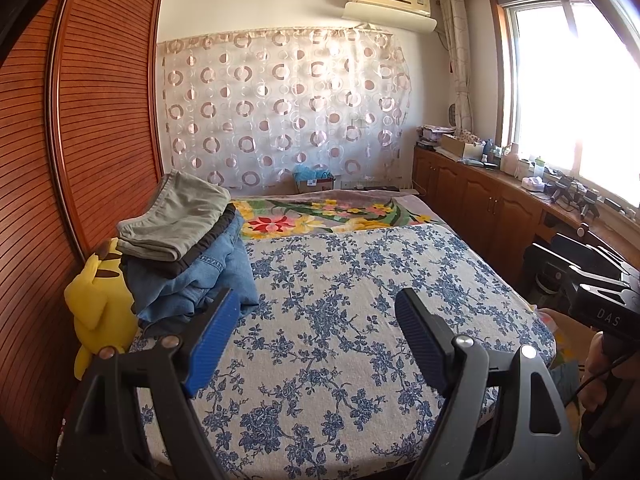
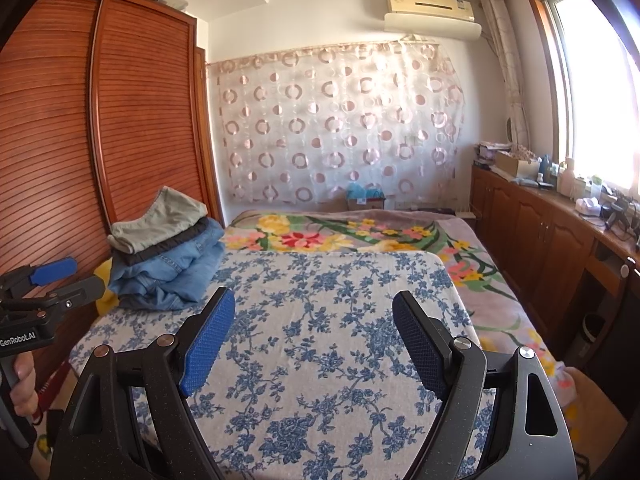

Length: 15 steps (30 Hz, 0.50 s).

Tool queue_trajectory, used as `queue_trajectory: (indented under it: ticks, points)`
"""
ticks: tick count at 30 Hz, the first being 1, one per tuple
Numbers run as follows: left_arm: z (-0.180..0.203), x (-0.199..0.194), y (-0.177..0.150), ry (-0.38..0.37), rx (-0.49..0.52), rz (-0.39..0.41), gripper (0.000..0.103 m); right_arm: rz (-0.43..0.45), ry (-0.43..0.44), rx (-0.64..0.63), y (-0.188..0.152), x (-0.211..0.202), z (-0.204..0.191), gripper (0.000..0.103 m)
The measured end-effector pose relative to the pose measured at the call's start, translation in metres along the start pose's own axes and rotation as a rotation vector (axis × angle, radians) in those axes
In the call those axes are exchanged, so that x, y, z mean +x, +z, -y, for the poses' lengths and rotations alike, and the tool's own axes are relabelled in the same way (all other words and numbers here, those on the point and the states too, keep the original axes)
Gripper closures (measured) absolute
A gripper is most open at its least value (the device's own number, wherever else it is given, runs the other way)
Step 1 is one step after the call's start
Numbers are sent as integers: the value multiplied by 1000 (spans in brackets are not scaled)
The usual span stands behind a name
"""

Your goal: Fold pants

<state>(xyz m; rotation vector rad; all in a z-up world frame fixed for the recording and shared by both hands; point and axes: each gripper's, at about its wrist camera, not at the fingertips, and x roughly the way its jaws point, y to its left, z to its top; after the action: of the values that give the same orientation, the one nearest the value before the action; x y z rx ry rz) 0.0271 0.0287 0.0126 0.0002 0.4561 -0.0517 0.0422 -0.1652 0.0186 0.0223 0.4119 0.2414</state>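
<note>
At ten o'clock, a folded stack of grey, black and blue denim pants (image 1: 188,248) rests on the blue-flowered white bedspread (image 1: 340,320); your left gripper (image 1: 316,336) and right gripper (image 2: 314,336) hover, jaws released, empty.

Left wrist view: low over blue-flowered white bedspread (image 1: 340,320), facing circle-patterned sheer curtain (image 1: 280,108). Right wrist view: alongside, same heading. Shared: bedspread, curtain, stacked folded pants (image 2: 168,248).
</note>
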Motion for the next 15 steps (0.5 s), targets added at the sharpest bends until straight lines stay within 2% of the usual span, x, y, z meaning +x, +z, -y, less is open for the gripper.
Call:
queue_trajectory:
  ticks: [15]
  points:
    - [0, 0, 0, 0, -1, 1, 22, 2, -2, -3, 0, -1, -1, 20]
